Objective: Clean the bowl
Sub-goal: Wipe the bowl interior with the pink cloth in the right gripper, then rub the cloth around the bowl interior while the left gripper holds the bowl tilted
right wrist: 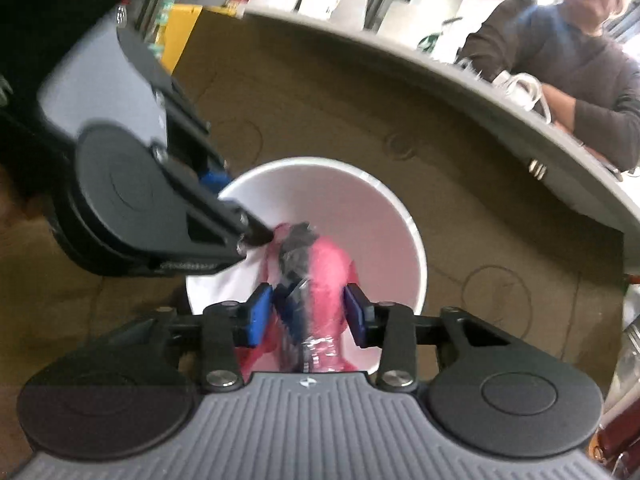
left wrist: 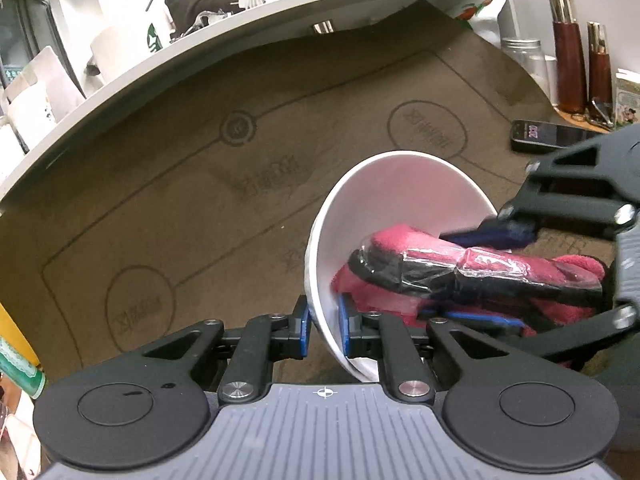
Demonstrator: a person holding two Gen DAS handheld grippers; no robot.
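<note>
A white bowl [left wrist: 400, 208] is tilted on its side above a brown mat; it also shows in the right wrist view [right wrist: 352, 208]. My left gripper [left wrist: 324, 330] is shut on the bowl's rim, one pad outside, one inside. My right gripper [right wrist: 306, 314] is shut on a pink cloth wrapped with black tape and clear film [right wrist: 324, 264]. The cloth is pushed inside the bowl and shows in the left wrist view [left wrist: 460, 276]. The right gripper [left wrist: 500, 276] reaches in from the right there. The left gripper [right wrist: 224, 184] shows at the bowl's left rim.
The brown mat [left wrist: 200, 184] covers the table. A black phone [left wrist: 548, 136], a glass jar [left wrist: 524, 60] and two brown bottles [left wrist: 568, 52] stand at the right. A person [right wrist: 580, 52] sits behind the white counter edge [right wrist: 440, 80].
</note>
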